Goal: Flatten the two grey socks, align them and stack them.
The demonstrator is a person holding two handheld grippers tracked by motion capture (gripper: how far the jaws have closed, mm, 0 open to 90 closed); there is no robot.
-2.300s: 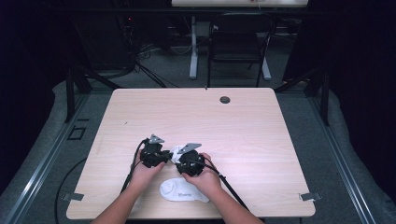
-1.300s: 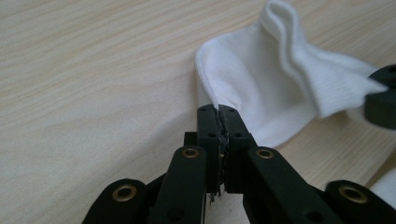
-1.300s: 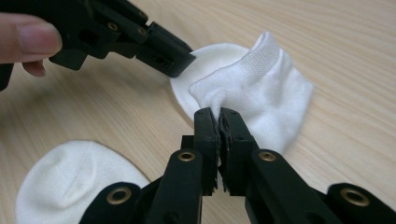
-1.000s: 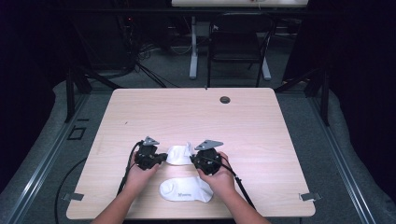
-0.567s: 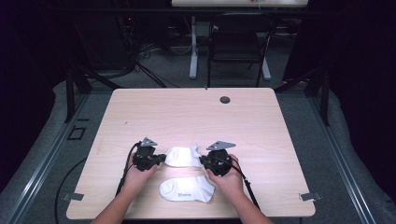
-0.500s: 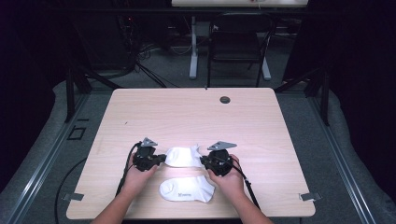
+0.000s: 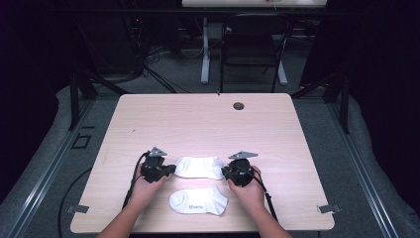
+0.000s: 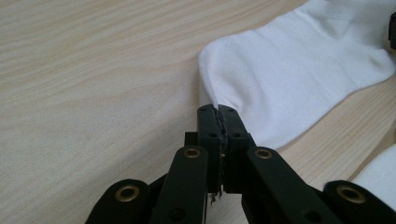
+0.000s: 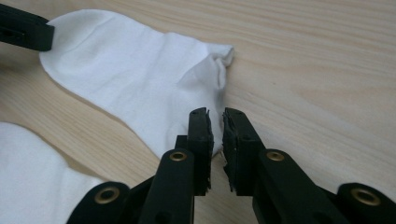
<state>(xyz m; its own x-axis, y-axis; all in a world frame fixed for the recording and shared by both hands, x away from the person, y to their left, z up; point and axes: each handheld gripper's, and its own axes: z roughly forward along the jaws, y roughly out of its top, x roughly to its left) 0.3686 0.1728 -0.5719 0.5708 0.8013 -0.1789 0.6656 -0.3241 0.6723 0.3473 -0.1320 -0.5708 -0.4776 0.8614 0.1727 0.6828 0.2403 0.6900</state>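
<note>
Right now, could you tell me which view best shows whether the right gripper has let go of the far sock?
The right gripper view: the right gripper has just been opening, with a gap above the far sock. The high view shows it at the sock's end. The left gripper view shows its edge.

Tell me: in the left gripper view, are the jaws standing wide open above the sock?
No, the left gripper has its jaws closed together, pinching the edge of the stretched-out white sock where it lies on the table.
</note>
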